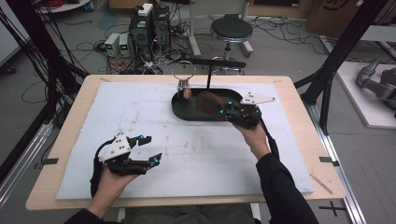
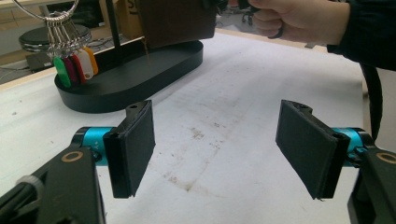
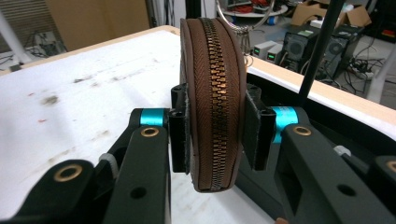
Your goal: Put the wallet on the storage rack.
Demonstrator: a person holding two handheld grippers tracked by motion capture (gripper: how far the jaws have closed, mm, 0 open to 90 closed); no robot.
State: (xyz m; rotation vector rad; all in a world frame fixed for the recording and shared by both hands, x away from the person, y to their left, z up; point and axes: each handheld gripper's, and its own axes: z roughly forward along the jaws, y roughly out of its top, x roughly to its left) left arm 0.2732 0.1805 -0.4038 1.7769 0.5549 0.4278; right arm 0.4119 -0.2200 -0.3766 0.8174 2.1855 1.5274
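Observation:
A brown zipped leather pouch (image 3: 213, 93) stands on edge between the pads of my right gripper (image 3: 214, 133), which is shut on it. In the high view that gripper (image 1: 223, 110) holds the pouch (image 1: 208, 103) over the right half of a black oval tray (image 1: 184, 112). The pouch (image 2: 175, 21) hangs above the tray (image 2: 126, 79) in the left gripper view as well. My left gripper (image 1: 150, 150) rests low at the near left of the white mat, jaws wide apart and bare. Its pads (image 2: 133, 147) face each other with only mat between them.
A metal ring with several coloured key tags (image 2: 74, 65) hangs from a black stand (image 1: 209, 74) on the tray's left end. The white mat (image 1: 187, 154) covers a wooden table. A stool (image 1: 231, 29), computers and cables lie on the floor beyond the far edge.

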